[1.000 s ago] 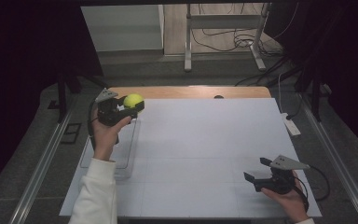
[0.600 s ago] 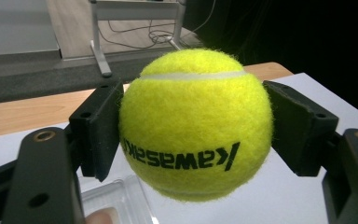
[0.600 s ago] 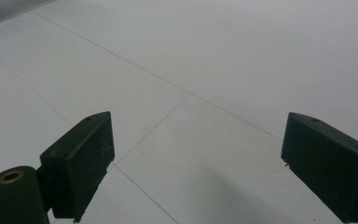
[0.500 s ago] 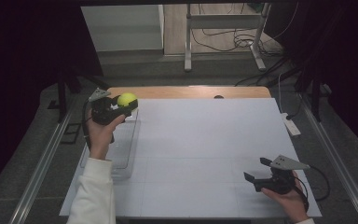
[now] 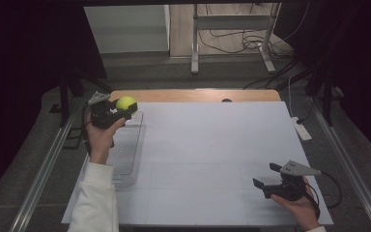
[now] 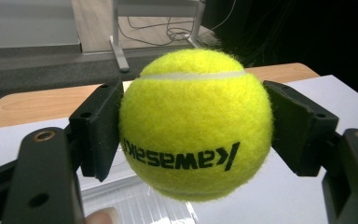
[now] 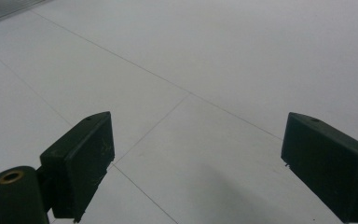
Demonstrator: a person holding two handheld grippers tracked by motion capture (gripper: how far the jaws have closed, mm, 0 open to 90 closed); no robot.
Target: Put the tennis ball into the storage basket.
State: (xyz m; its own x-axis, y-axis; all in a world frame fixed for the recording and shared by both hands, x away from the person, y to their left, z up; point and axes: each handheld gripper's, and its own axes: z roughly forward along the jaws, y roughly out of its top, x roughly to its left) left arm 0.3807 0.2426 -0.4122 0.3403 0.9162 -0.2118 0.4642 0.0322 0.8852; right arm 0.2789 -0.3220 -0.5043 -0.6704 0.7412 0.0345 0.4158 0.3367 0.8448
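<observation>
at the near right corner of the white counter point(image 5: 212, 159), my right tool point(image 5: 266, 176) sits low over the sheet in my right hand point(image 5: 297, 205), its two black jaws standing wide apart with nothing between them; its own view looks across bare white surface crossed by thin grid lines. along the counter's left edge, a clear plastic tray point(image 5: 125, 154) lies on the sheet, and my left forearm in a white sleeve point(image 5: 94, 198) reaches forward over its left side. farther on, near the tray's far end, my left hand point(image 5: 99, 137) holds my left tool point(image 5: 125, 107) raised above the counter, its jaws clamped on a yellow tennis ball point(image 5: 125, 103). in the left gripper view the tennis ball point(image 6: 196, 123) sits squarely between the two black jaws, each pressed against one flank of it, a white seam curving across its top and black lettering showing upside down across its face; the tray's clear rim shows just below it. beyond the ball, a strip of bare wood runs along the counter's far edge, and past that lie a grey floor, metal stand legs point(image 5: 232, 38) and loose cables.
</observation>
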